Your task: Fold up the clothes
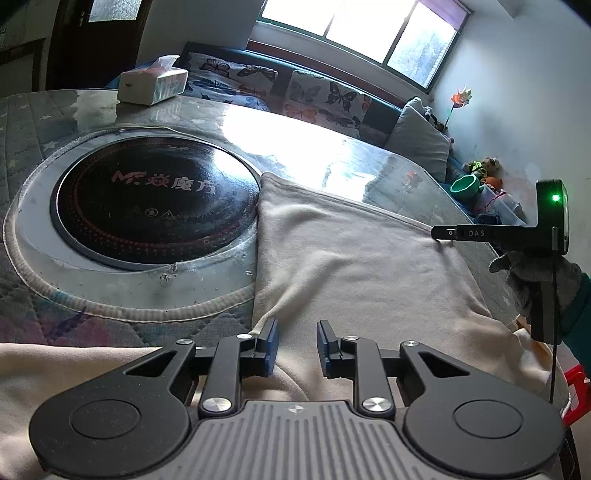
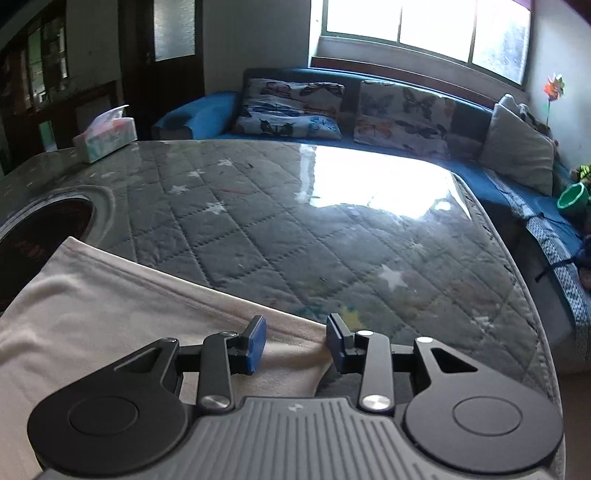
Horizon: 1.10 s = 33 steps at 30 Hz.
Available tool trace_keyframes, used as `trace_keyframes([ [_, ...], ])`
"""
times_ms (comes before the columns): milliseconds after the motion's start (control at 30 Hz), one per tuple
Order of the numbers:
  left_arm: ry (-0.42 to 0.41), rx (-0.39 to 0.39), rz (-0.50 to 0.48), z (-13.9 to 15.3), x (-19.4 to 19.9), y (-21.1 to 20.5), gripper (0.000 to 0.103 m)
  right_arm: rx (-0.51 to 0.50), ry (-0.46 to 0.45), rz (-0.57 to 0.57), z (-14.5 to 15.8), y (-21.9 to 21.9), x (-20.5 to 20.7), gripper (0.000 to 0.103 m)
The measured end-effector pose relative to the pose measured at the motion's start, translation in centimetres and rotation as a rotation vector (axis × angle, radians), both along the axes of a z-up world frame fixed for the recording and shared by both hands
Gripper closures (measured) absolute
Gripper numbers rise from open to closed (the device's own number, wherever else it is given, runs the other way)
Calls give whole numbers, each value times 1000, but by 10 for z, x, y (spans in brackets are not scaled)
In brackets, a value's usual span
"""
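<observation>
Cream garment [image 1: 351,254], a soft fleecy cloth, lies spread on the table and reaches back under both grippers. In the left wrist view the left gripper [image 1: 297,345] hangs low over a raised fold of it, blue pads [image 1: 272,345] parted with a gap between them; cloth fills that gap from below, but whether the pads press on it cannot be told. In the right wrist view the right gripper [image 2: 296,341] sits at the garment's hemmed far edge, its fingers spread, the left pad over cloth and the right pad past the edge over the table; nothing is pinched that can be seen. From the left wrist view that same right gripper shows at the right, held by a hand in a grey glove [image 1: 543,280], its black fingers reaching to the garment's right edge. The table [image 2: 332,236] is covered with a grey quilted cloth with pale stars under a glossy clear sheet (window glare washes out its far part). Left of the garment a round black cooktop [image 1: 155,199] is set into the table, and the garment's far left corner lies just beside its rim. Farther back on the left stands a tissue box [image 1: 153,85]. Beyond the table runs a blue sofa [image 2: 195,116] with butterfly cushions [image 2: 291,107] and a grey pillow [image 2: 517,147], a green cup [image 2: 572,199] at its right end, under a bright window [image 2: 424,26].
</observation>
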<state>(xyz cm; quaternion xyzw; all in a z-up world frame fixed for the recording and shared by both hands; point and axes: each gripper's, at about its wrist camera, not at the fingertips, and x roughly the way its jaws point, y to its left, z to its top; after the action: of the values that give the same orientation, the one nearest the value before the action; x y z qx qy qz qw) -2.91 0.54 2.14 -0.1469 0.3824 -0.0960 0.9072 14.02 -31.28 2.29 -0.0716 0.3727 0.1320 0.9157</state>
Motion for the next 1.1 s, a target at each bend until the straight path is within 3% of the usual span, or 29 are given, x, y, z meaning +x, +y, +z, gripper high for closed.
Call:
trace_keyframes([
  [167, -1, -2, 5, 0, 0, 1, 78, 19, -21, -50, 3, -2, -1, 65],
  [267, -3, 7, 2, 0, 0, 0, 78, 18, 1, -38, -2, -3, 0, 69],
  [333, -3, 7, 3, 0, 0, -1, 78, 22, 6, -20, -5, -2, 2, 89],
  [400, -1, 2, 9, 0, 1, 0, 78, 21, 1, -10, -6, 2, 5, 93],
  [533, -6, 11, 32, 0, 1, 3, 78, 5, -18, 19, -7, 19, 17, 94],
  [633, 0, 6, 43, 1, 2, 7, 78, -7, -20, 47, -6, 26, 25, 84],
  [700, -1, 8, 40, 1, 2, 8, 78, -10, -33, 53, 0, 24, 20, 84],
  [933, -9, 34, 29, 4, 0, 1, 71, 15, -42, 215, 30, 17, -48, 83],
  [1100, -13, 64, 16, 6, 0, -7, 63, 11, 20, 346, 21, 19, -119, 83],
])
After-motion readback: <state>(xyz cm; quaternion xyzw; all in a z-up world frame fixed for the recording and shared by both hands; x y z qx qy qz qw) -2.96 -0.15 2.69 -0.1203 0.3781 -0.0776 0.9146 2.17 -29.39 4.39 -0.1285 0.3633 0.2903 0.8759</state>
